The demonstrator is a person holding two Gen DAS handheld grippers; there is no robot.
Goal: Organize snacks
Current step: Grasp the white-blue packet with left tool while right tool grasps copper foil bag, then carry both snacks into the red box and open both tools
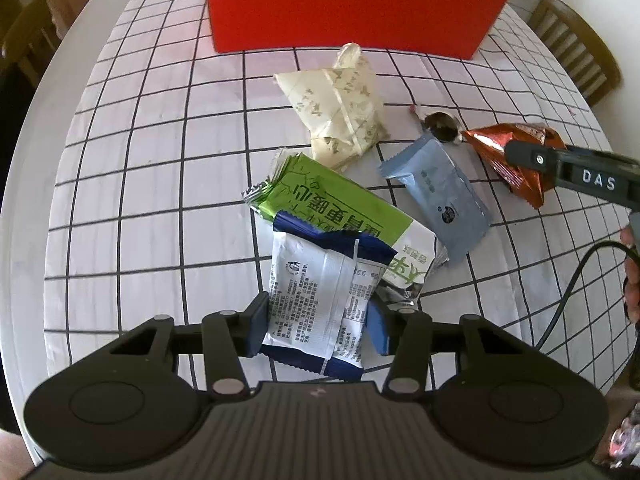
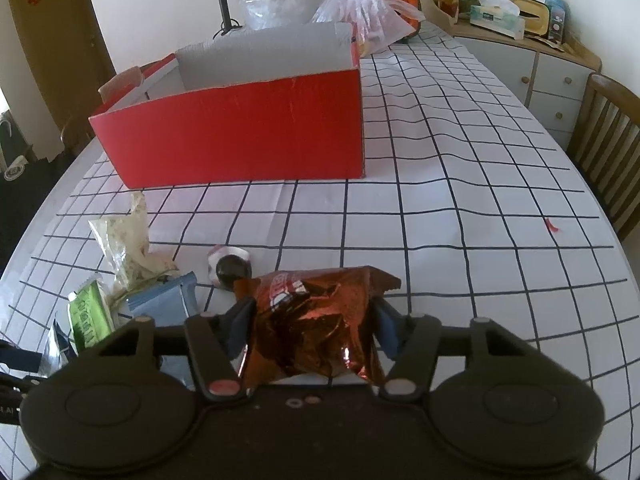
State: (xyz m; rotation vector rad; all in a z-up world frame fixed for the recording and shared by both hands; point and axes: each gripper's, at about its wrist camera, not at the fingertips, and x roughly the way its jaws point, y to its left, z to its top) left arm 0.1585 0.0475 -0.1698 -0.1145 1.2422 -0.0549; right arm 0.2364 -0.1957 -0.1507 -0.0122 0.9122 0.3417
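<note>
My left gripper (image 1: 318,326) is shut on a white and dark blue snack packet (image 1: 320,300), just above a green packet (image 1: 340,208). My right gripper (image 2: 312,324) is shut on a crinkled copper-red foil packet (image 2: 316,328); it also shows in the left wrist view (image 1: 516,160). A light blue packet (image 1: 436,192), a cream patterned pouch (image 1: 340,112) and a small round dark sweet (image 1: 442,126) lie on the table. The open red box (image 2: 240,132) stands behind them, its inside looks bare where visible.
The table has a white cloth with a black grid (image 2: 440,220). Plastic bags (image 2: 360,8) sit behind the box. A wooden chair (image 2: 608,140) and a cabinet (image 2: 552,76) stand at the right. A black cable (image 1: 572,280) trails at the right.
</note>
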